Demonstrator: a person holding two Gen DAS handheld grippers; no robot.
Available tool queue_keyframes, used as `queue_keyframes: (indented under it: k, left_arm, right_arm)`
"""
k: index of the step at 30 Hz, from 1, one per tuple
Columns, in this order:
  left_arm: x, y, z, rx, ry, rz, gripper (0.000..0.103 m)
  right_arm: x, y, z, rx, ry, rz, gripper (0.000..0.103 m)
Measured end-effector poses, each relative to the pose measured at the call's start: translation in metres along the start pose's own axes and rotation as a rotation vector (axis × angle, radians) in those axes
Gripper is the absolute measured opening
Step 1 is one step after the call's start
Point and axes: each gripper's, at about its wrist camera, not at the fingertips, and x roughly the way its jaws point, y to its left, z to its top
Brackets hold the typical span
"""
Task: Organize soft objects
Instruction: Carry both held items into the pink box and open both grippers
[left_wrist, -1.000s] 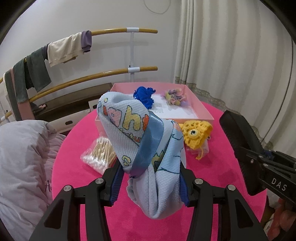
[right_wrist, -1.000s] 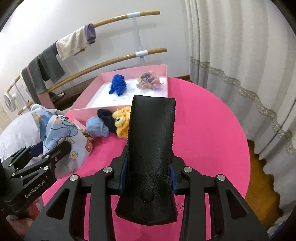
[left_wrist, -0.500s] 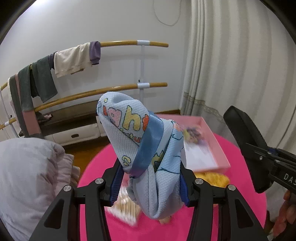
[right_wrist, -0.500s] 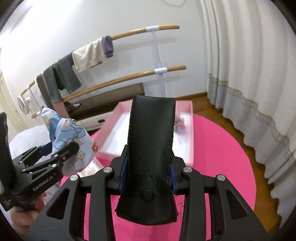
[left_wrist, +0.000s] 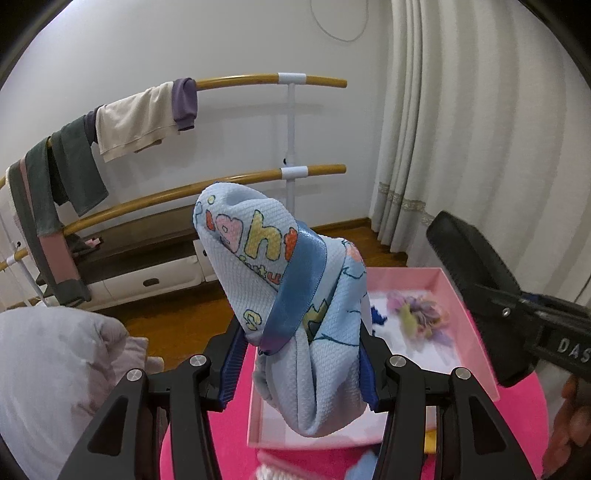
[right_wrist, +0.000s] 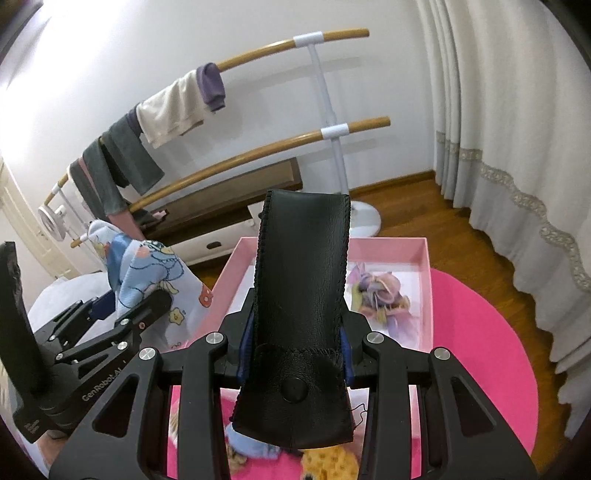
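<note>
My left gripper (left_wrist: 301, 363) is shut on a bundled light-blue cartoon-print cloth (left_wrist: 291, 280) with a blue satin ribbon, held up over the near left corner of the pink box (left_wrist: 476, 365). The cloth (right_wrist: 155, 269) and left gripper (right_wrist: 147, 306) also show at the left of the right wrist view. My right gripper (right_wrist: 295, 343) is shut on a black leather pouch (right_wrist: 301, 295) standing upright above the pink box (right_wrist: 426, 295). Inside the box lie a pastel fabric bundle (right_wrist: 380, 291) and a blue piece (left_wrist: 378, 315), partly hidden.
The box sits on a round pink table (right_wrist: 480, 350). A yellow knitted toy (right_wrist: 328, 463) and a pale blue soft item (right_wrist: 255, 446) lie at its near edge. Wooden rails with hung clothes (left_wrist: 147, 114), white curtains (left_wrist: 461, 129) and grey bedding (left_wrist: 48, 369) surround it.
Both grippers have risen and moved forward toward the pink box with their loads. The table items that lay ahead now sit low in view; the wall and rails fill more of it.
</note>
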Motion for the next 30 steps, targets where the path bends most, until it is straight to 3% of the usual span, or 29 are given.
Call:
queue_keyframes:
  k: [22, 30]
  left_arm:
    - [0.201, -0.014, 0.071, 0.028, 0.147, -0.031, 0.049]
    - [0.25, -0.022, 0.095, 0.059, 0.184, -0.016, 0.058]
  right_arm:
    - [0.105, -0.022, 0.015, 0.034, 0.174, -0.06, 0.034]
    - [0.124, -0.032, 0.015, 0.054, 0.219, -0.077, 0.039]
